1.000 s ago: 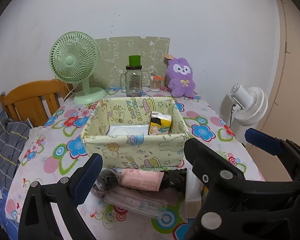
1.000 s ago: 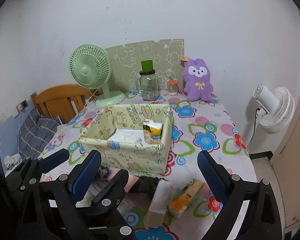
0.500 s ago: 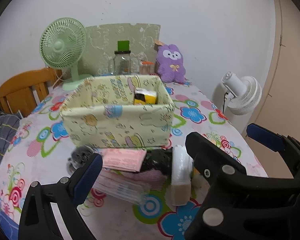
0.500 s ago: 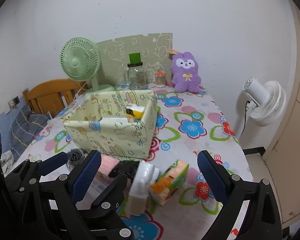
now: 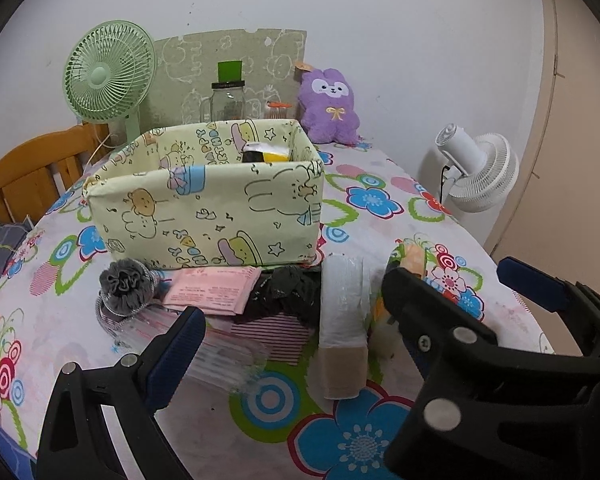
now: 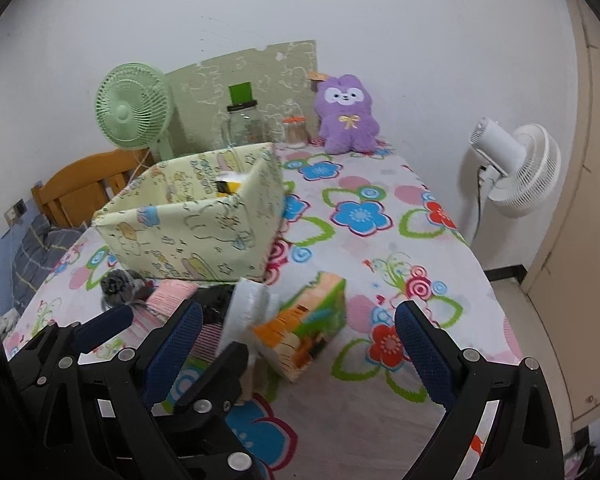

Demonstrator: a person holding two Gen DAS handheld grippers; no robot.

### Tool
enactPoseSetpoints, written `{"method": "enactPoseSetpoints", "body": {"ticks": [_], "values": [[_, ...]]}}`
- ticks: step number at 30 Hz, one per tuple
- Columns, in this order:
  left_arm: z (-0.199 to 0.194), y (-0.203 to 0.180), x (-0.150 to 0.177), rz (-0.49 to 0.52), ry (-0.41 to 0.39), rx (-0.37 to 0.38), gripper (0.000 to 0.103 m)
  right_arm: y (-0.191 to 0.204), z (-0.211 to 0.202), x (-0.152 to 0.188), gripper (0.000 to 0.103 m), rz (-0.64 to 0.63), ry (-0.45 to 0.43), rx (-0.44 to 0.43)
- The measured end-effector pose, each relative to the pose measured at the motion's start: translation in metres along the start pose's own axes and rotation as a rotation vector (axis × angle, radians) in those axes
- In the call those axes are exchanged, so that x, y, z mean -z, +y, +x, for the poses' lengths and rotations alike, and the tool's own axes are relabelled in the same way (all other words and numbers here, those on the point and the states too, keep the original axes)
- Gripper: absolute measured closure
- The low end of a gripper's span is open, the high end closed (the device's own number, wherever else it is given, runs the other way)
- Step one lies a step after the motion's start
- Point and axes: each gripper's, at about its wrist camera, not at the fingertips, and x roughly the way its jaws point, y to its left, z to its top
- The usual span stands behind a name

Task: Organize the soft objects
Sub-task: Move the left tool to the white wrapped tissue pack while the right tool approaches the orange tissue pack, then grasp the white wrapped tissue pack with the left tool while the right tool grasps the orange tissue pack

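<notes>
Left wrist view: you were approaching the soft pile just in front of the fabric box [image 5: 204, 200].
Next move: it likely called for closing on the white wrapped pack [image 5: 342, 312].
Left gripper [image 5: 292, 320]: jaws spread, empty, low over the pile.
Right gripper [image 6: 296, 332]: spread, empty, framing the orange-green tissue pack [image 6: 304, 328].

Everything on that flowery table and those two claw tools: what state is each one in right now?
Left gripper: fingers open, holding nothing.
Right gripper: fingers open, holding nothing.
Fabric box: open-topped, upright, a yellow pack inside.
White roll: lying on the table.
Orange-green pack: tilted, resting on the table.
Grey scrunchie: lying loose beside the pink packet.
Glass jar: lid on.
</notes>
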Motion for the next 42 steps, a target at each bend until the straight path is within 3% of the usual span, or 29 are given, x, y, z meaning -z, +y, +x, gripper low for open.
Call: {"method": "enactPoseSetpoints", "body": {"ticks": [13,21,29,31,35,40,42], "values": [[0.019,-0.001,0.011,0.0,0.07,0.002,0.007,-0.01,0.013,0.014,0.005,0.036,0.024,0.023],[0.026,-0.002,0.014,0.043,0.096,-0.008,0.02,-0.009,0.027,0.017,0.006,0.036,0.04,0.022],[0.029,-0.008,0.014,0.063,0.105,0.003,0.025,-0.013,0.033,0.02,0.028,0.066,0.054,0.008],[0.03,-0.01,0.014,0.07,0.106,0.006,0.027,-0.014,0.034,0.021,0.039,0.069,0.06,-0.001],[0.032,-0.017,0.013,0.077,0.107,0.006,0.031,-0.017,0.034,0.022,0.051,0.081,0.071,-0.007],[0.04,-0.022,0.013,0.077,0.129,0.009,0.044,-0.022,0.033,0.022,0.064,0.084,0.071,-0.008],[0.044,-0.02,0.014,0.053,0.146,-0.001,0.055,-0.022,0.032,0.022,0.066,0.08,0.07,-0.015]]}}
